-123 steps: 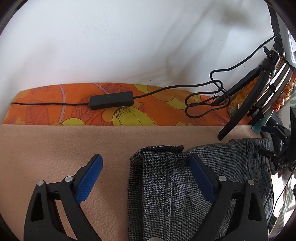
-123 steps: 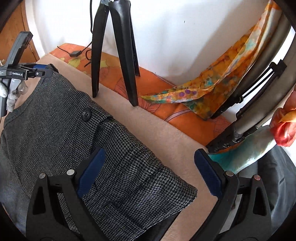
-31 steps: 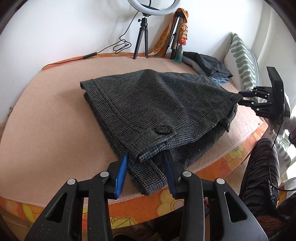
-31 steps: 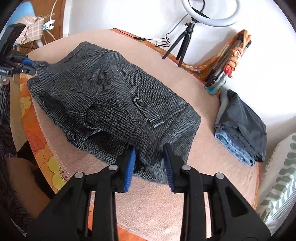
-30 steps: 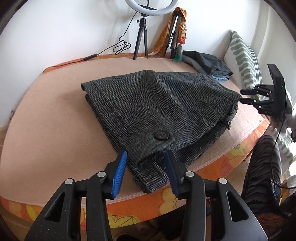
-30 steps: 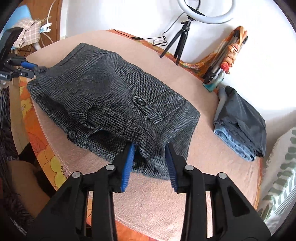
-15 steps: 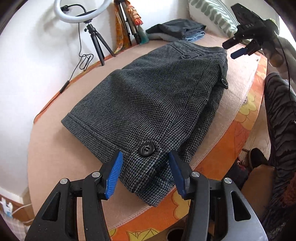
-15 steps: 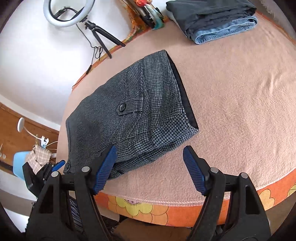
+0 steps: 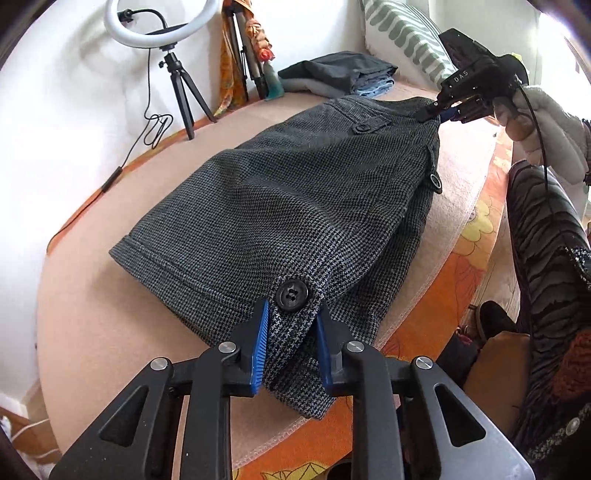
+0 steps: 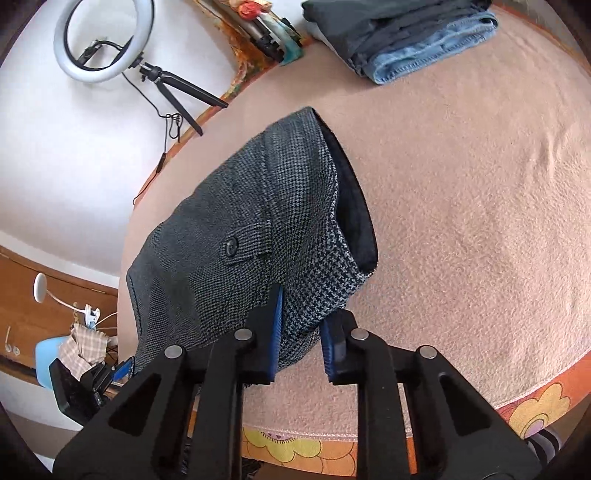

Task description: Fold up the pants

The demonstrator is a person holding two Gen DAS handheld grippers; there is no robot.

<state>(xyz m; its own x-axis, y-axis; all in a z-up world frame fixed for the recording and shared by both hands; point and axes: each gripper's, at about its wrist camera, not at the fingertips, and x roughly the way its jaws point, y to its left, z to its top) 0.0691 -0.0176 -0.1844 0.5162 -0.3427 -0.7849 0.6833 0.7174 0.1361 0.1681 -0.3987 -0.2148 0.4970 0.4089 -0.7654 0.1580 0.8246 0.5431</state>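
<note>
Grey houndstooth pants (image 9: 295,192) lie folded on the peach blanket (image 9: 92,314), with a button tab at the near hem. My left gripper (image 9: 291,332) has its jaws closing, and its blue pads press on the hem corner just below the button. In the right wrist view the pants (image 10: 258,221) show their dark lining at the waist opening. My right gripper (image 10: 301,332) is also closing, pads pinching the near waist corner. Each gripper shows in the other's view: the right gripper (image 9: 437,112) on the far corner, the left gripper (image 10: 123,369) at the far hem.
A ring light on a tripod (image 9: 159,22) stands at the back by the wall, its cable (image 9: 110,181) trailing along the blanket's edge. Folded clothes (image 10: 399,33) and a striped pillow (image 9: 402,33) lie beyond. A person's patterned leg (image 9: 546,258) stands past the orange floral edge (image 9: 461,258).
Both grippers' jaws have come together on the pants' corners; half a second ago the right gripper stood wide over the waist corner. Both wrists have rolled since one second ago.
</note>
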